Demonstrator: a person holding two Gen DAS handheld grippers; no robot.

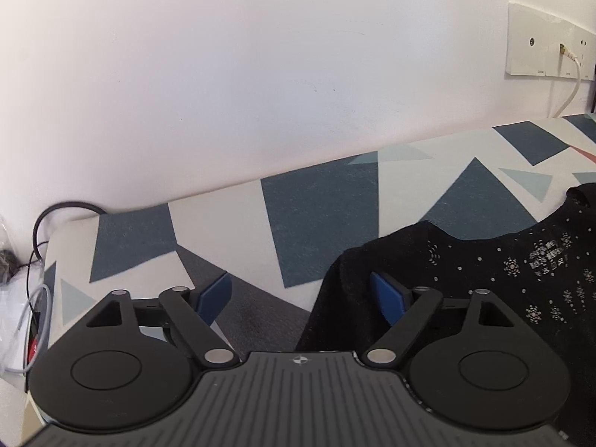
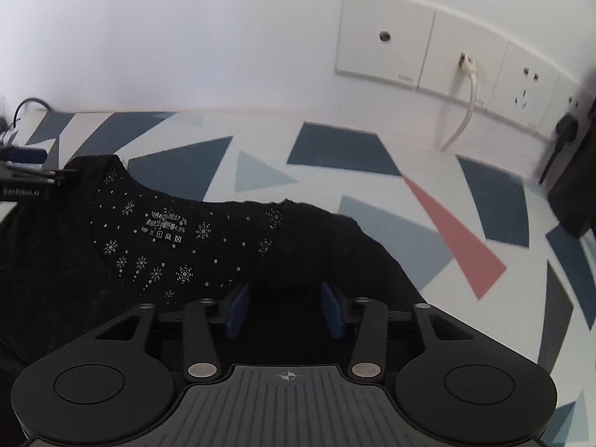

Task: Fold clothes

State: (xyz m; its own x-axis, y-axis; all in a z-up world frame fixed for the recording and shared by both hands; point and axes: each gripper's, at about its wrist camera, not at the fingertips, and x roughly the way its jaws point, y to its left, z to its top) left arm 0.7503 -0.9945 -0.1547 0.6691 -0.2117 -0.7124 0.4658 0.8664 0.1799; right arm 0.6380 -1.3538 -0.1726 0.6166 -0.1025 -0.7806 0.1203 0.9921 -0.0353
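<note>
A black top (image 2: 223, 246) with a white dotted snowflake pattern and a printed care label at the neckline lies spread on the patterned tabletop (image 2: 335, 149). My right gripper (image 2: 286, 311) is open just above its right shoulder area, with black fabric showing below the gap between the blue pads (image 2: 238, 309). In the left wrist view the top (image 1: 484, 279) fills the lower right. My left gripper (image 1: 301, 298) is open wide at the garment's left edge: its right pad is over the black cloth, its left pad over bare table. The left gripper (image 2: 26, 171) also shows at the far left of the right wrist view.
The table cover (image 1: 316, 216) has blue, grey and pink triangles and runs up to a white wall. Wall sockets (image 2: 428, 52) hold a white cable (image 2: 462, 119) and a black plug (image 2: 566, 126). Black and grey cables (image 1: 41, 246) hang off the table's left end. A dark object (image 2: 577, 186) stands at the right.
</note>
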